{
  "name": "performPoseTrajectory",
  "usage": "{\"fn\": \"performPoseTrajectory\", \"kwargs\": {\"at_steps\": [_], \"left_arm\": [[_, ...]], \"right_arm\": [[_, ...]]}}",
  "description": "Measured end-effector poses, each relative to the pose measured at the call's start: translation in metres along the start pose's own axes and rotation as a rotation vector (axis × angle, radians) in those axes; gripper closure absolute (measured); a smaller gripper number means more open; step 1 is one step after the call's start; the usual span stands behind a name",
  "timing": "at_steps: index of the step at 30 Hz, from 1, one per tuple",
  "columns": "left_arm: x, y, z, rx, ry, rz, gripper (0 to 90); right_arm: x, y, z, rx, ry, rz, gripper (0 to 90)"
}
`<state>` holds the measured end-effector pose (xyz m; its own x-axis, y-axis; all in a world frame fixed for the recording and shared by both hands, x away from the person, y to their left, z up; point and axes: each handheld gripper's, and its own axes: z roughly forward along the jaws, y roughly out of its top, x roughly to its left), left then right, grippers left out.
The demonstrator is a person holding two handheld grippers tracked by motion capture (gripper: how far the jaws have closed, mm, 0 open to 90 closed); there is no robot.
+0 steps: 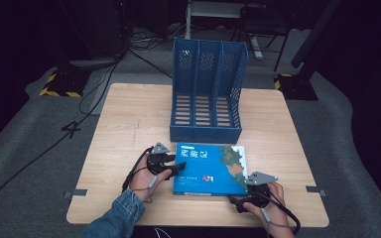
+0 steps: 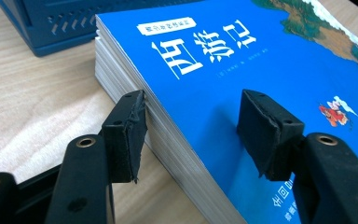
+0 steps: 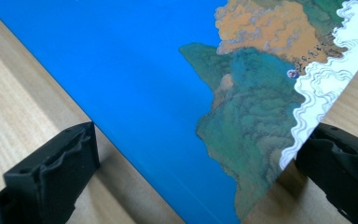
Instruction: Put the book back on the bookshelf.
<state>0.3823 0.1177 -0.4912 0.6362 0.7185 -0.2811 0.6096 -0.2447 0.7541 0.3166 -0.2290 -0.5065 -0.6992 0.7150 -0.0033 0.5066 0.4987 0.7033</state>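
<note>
thick blue book (image 1: 209,168) lies flat and closed on the bench (image 1: 129,119), cover up, just in front of the blue file rack (image 1: 207,91). white chinese title across the cover; a green-and-orange landscape with white waves along one edge. pale page block (image 2: 121,79) shows along its side.

One book (image 1: 210,169) on the surface (image 1: 129,124). One blue rack (image 1: 206,94) behind it, three slots across. Two grippers in play, left (image 1: 174,167) and right (image 1: 239,203), two fingers (image 2: 126,133) apiece.
</note>
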Motion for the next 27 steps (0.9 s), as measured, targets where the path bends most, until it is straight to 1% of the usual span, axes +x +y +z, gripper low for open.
{"fn": "performPoseTrajectory", "kwargs": {"at_steps": [2, 4, 5, 6, 7, 8, 9, 10, 11, 13, 14, 16, 17, 18, 19, 20, 21, 23, 25, 27], "left_arm": [[-0.001, 0.001, 0.000, -0.008, 0.018, 0.013, 44.0], [-0.003, 0.003, -0.002, -0.021, 0.036, 0.029, 48.6], [-0.003, 0.003, -0.002, -0.021, 0.036, 0.029, 50.4], [-0.004, 0.006, -0.004, -0.037, 0.034, 0.035, 52.1], [-0.004, 0.007, -0.005, -0.052, 0.015, 0.024, 52.8], [-0.005, 0.007, -0.006, -0.073, -0.015, 0.000, 53.0], [-0.005, 0.007, -0.006, -0.073, -0.015, 0.000, 53.0], [-0.005, 0.008, -0.006, -0.093, -0.042, -0.010, 52.9], [-0.005, 0.008, -0.006, -0.093, -0.042, -0.010, 52.9], [-0.006, 0.008, -0.006, -0.105, -0.046, 0.009, 53.5], [-0.008, 0.008, -0.007, -0.122, -0.069, 0.004, 53.8], [-0.009, 0.007, -0.008, -0.123, -0.104, -0.005, 56.4], [-0.009, 0.007, -0.008, -0.123, -0.104, -0.005, 56.3], [-0.010, 0.006, -0.007, -0.113, -0.111, -0.002, 56.3], [-0.012, 0.005, -0.005, -0.083, -0.121, -0.003, 57.6], [-0.014, 0.001, -0.002, -0.024, -0.143, -0.006, 61.9], [-0.015, -0.001, -0.001, -0.003, -0.143, -0.006, 61.5], [-0.015, -0.003, -0.002, 0.002, -0.130, 0.005, 62.6], [-0.013, 0.000, -0.006, -0.004, -0.155, -0.024, 72.8], [-0.013, 0.003, -0.009, -0.008, -0.172, -0.028, 81.0]], "right_arm": [[-0.001, 0.001, 0.001, -0.005, -0.002, 0.002, 0.0], [-0.002, 0.002, 0.002, -0.005, -0.002, 0.002, 0.0], [-0.002, 0.002, 0.002, -0.005, -0.002, 0.002, 0.0], [-0.003, 0.002, 0.003, -0.006, -0.002, 0.003, 0.0], [-0.003, 0.003, 0.003, -0.006, -0.002, 0.000, 0.0], [-0.004, 0.003, 0.004, -0.009, -0.001, -0.001, 0.0], [-0.004, 0.003, 0.004, -0.011, -0.001, 0.000, 0.0], [-0.005, 0.003, 0.004, -0.009, 0.000, 0.001, 0.0], [-0.005, 0.003, 0.004, -0.009, 0.000, 0.001, 0.0], [-0.006, 0.004, 0.005, -0.008, 0.002, 0.000, 0.0], [-0.006, 0.004, 0.005, -0.009, 0.001, -0.001, 0.0], [-0.006, 0.004, 0.006, -0.011, 0.002, 0.000, 0.0], [-0.006, 0.004, 0.006, -0.011, 0.002, 0.000, 0.0], [-0.007, 0.005, 0.006, -0.012, 0.003, -0.001, 0.0], [-0.007, 0.005, 0.006, -0.011, 0.002, -0.001, 0.0], [-0.007, 0.005, 0.006, -0.011, 0.002, -0.001, 0.0], [-0.007, 0.005, 0.006, -0.011, 0.002, -0.001, 0.0], [-0.007, 0.005, 0.006, -0.012, 0.001, 0.000, 0.0], [-0.007, 0.005, 0.006, -0.012, 0.000, 0.000, 0.0], [-0.007, 0.005, 0.006, -0.012, -0.001, 0.000, 0.0]]}}
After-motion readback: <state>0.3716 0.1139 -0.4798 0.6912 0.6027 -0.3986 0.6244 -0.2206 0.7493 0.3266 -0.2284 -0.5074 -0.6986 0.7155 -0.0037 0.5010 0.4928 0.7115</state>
